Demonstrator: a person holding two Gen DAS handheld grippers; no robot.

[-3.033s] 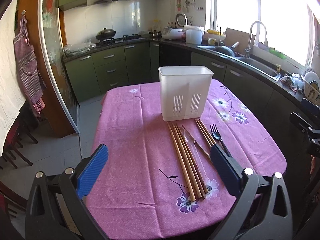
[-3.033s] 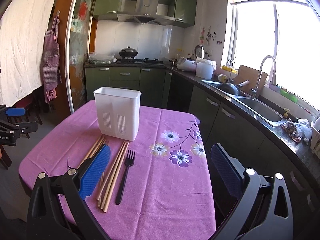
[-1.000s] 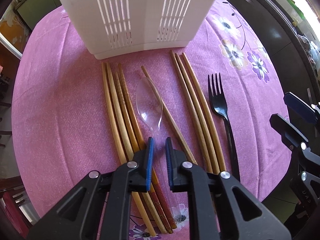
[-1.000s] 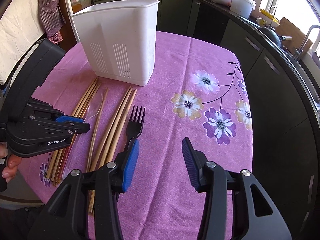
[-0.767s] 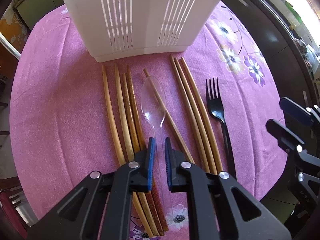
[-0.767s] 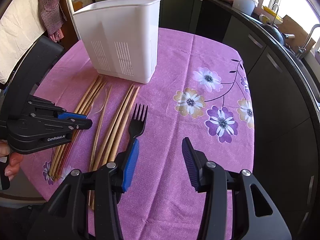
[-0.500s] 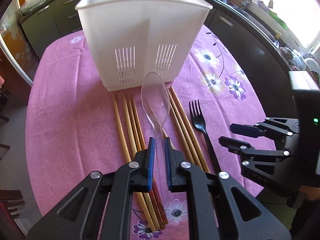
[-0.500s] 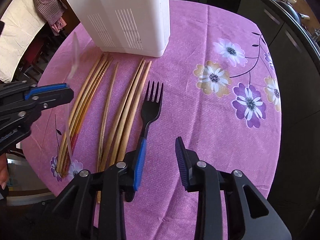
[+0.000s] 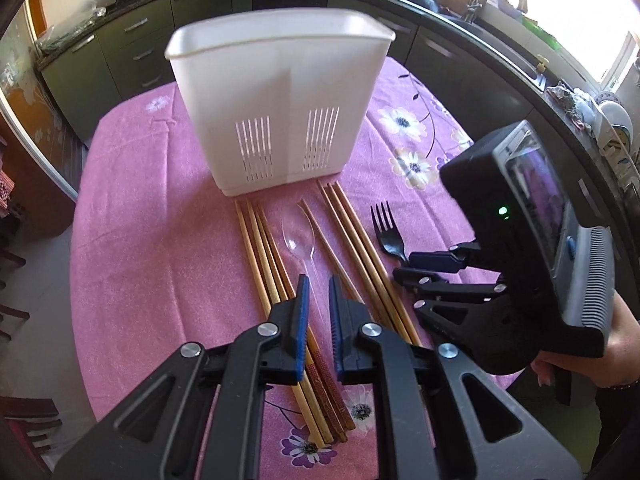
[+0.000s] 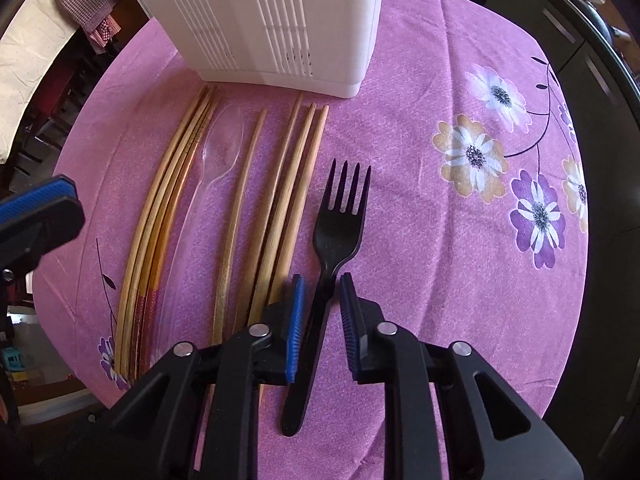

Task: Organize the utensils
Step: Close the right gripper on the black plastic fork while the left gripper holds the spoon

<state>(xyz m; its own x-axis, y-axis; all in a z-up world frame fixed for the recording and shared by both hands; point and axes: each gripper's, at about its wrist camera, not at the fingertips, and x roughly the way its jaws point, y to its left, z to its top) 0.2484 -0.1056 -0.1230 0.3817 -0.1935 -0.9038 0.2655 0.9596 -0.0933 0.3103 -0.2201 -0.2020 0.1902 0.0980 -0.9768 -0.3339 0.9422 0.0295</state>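
Observation:
A clear plastic spoon (image 10: 222, 144) lies flat on the pink cloth between the wooden chopsticks (image 10: 296, 184). My left gripper (image 9: 318, 308) is shut and hangs above the spoon (image 9: 298, 236), whose handle shows through the slit between the pads. In the right wrist view this gripper (image 10: 60, 196) is well apart from the spoon. My right gripper (image 10: 322, 320) is low over the table, its jaws closing. The handle of the black fork (image 10: 340, 224) lies between the pads, with a thin gap on each side. The white utensil holder (image 9: 276, 100) stands upright behind the row.
The round table (image 9: 160, 240) has a pink flowered cloth. A person's hand (image 9: 612, 356) holds the right gripper's body at the table's right edge. Dark kitchen cabinets and a counter curve around behind and to the right. Chairs stand to the left.
Half a second ago the spoon was lifted in the left gripper; now it lies back on the cloth. The right gripper sank over the fork's handle and its jaws narrowed.

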